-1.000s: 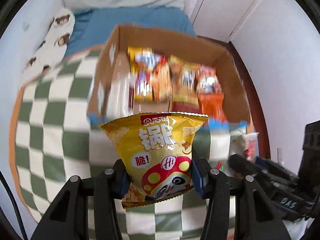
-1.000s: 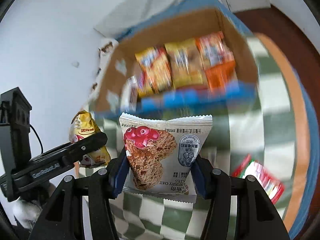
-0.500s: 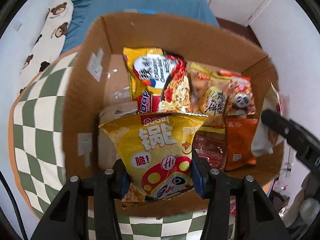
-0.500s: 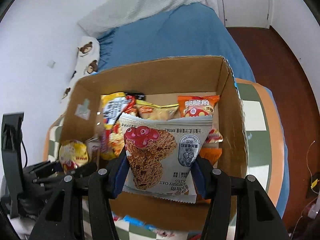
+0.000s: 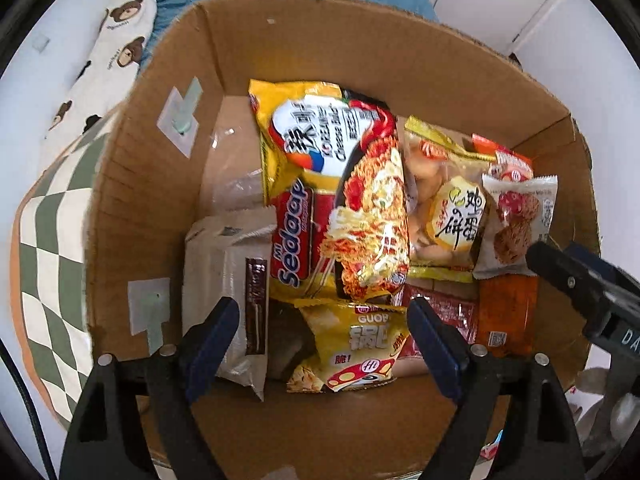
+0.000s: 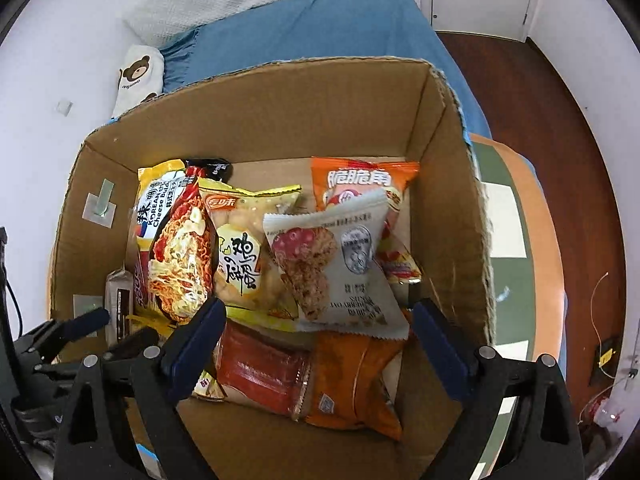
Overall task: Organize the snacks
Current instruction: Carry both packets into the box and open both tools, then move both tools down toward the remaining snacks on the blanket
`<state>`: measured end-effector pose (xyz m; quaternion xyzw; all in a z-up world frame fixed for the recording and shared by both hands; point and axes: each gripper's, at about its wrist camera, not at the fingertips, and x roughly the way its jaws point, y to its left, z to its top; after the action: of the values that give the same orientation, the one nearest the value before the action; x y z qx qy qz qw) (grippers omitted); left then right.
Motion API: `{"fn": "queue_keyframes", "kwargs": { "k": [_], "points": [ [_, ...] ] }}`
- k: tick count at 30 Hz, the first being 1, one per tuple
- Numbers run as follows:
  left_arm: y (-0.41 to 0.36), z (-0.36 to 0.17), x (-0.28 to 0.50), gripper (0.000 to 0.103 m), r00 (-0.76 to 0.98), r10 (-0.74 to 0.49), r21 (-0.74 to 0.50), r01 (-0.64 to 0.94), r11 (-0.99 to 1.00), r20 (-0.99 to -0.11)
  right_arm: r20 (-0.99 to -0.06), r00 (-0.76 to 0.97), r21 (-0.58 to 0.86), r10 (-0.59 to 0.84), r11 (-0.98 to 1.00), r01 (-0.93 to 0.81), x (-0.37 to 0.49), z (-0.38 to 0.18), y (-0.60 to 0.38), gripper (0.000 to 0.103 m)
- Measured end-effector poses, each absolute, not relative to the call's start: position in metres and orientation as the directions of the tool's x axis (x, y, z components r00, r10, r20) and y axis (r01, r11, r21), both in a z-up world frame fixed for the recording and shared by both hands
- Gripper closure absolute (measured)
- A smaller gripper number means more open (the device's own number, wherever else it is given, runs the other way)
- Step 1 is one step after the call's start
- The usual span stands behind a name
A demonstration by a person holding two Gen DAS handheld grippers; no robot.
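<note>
An open cardboard box (image 5: 152, 184) (image 6: 452, 184) holds several snack packs. My left gripper (image 5: 324, 320) is open above the box's near left part; the yellow chip bag (image 5: 352, 348) lies loose below it on the box floor. My right gripper (image 6: 316, 320) is open above the near right part; the white cranberry oat pack (image 6: 340, 268) (image 5: 516, 220) lies free on top of the other packs. A Sedaap noodle pack (image 5: 336, 200) (image 6: 176, 248) and a yellow egg-biscuit bag (image 5: 444, 208) (image 6: 244, 256) lie in the middle.
The box stands on a green-and-white checkered cloth (image 5: 44, 248) (image 6: 508, 248). A blue bed (image 6: 320, 28) and a bear-print pillow (image 5: 108, 60) lie behind. The other gripper shows at each view's edge, the right one in the left view (image 5: 580, 280), the left one in the right view (image 6: 60, 336).
Both grippers moved over the box and opened. The yellow chip bag and the oat pack dropped out of the jaws into the box.
</note>
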<state>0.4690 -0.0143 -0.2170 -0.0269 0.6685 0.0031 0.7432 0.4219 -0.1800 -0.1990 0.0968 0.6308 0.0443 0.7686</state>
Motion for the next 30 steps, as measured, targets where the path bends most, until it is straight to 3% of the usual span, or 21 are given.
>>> {"fn": "queue_keyframes", "kwargs": {
  "k": [14,30],
  "points": [
    [-0.017,-0.153,0.428,0.017,0.322,0.033,0.022,-0.037,0.999,-0.946,-0.936,0.336,0.126,0.102,0.991,0.049,0.361,-0.147,-0.180,0.007],
    [-0.026,-0.079,0.344,0.017,0.517,0.021,0.028,0.005,1.000,-0.856,-0.855,0.515,0.108,0.065,0.993,0.054,0.274,-0.071,-0.169,0.007]
  ]
}}
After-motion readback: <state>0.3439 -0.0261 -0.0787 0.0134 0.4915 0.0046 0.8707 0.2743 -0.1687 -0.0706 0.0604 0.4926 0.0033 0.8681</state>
